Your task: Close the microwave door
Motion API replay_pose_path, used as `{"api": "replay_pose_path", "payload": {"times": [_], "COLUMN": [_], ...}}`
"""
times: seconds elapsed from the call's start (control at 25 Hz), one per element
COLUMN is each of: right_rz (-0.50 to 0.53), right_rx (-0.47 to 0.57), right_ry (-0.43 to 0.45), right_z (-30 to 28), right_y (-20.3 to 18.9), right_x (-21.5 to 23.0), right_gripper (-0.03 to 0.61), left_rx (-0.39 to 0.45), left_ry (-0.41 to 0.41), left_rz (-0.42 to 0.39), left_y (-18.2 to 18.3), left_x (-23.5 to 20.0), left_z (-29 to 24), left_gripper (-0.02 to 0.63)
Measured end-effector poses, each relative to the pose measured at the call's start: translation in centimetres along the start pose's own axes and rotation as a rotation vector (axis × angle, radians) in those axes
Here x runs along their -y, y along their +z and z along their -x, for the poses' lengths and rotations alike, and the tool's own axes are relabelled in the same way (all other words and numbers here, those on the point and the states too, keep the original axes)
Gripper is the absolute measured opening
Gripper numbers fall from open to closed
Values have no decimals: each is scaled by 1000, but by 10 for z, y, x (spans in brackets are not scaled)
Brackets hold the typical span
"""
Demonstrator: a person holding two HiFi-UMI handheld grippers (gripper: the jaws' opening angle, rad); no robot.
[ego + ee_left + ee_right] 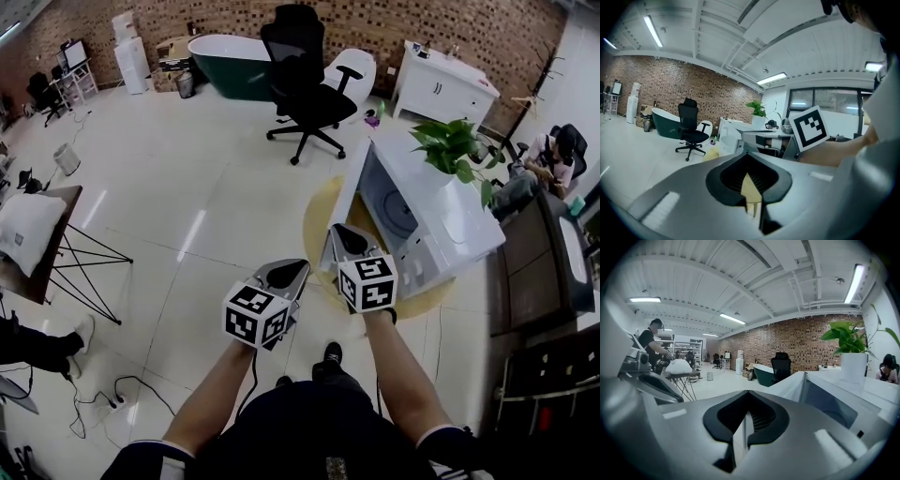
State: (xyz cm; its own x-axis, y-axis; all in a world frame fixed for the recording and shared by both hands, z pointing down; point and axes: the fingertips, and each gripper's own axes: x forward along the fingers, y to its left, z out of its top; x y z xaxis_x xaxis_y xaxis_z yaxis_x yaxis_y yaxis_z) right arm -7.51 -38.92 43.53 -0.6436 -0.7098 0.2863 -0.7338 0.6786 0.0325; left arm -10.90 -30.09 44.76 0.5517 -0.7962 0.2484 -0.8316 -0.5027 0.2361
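**Head view.** The microwave [417, 220] stands on a white counter, a potted plant [448, 145] just behind it. Its door [349, 192] is swung fully open, edge towards the person, over a yellow rug [322, 214]. The right gripper [349, 239] is close to the door's free end; whether it touches cannot be told. The left gripper [286, 274] sits further from the microwave, beside the right one.

**Left gripper view.** The left gripper [749, 153] has its jaws pressed together with nothing between them. The microwave [727, 135] lies ahead and well apart.

**Right gripper view.** The right gripper [746, 392] has its jaws drawn together, empty. The door [827, 401] runs close alongside on its right, window pane visible, the plant [846, 336] above.

**Assessment.** The approach appears complete and the push is not yet begun. The next move calls for setting the right gripper flat against the door's outer face near the free edge, then sweeping towards the microwave body until the latch seats. No pinch is needed.
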Motion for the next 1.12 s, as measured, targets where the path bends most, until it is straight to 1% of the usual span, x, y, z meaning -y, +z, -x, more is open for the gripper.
{"api": "replay_pose_path", "payload": {"times": [0.4, 0.84, 1.0, 1.12], "right_rz": [-54, -118, -145, -151], "right_rx": [3, 4, 3, 7], "right_ry": [-139, -310, -351, -363], "right_z": [44, 82, 90, 92], "right_y": [-17, -30, -34, -34], "right_x": [54, 125, 143, 150], "right_gripper": [2, 2, 2, 2], "left_rx": [-34, -52, -56, -57], "left_ry": [-88, -148, -159, -166], "left_rz": [-32, -44, -44, -45], "left_y": [-2, -2, -3, -2], "left_x": [32, 55, 61, 64], "left_z": [-31, -56, -64, -71], "left_gripper": [11, 11, 11, 11]}}
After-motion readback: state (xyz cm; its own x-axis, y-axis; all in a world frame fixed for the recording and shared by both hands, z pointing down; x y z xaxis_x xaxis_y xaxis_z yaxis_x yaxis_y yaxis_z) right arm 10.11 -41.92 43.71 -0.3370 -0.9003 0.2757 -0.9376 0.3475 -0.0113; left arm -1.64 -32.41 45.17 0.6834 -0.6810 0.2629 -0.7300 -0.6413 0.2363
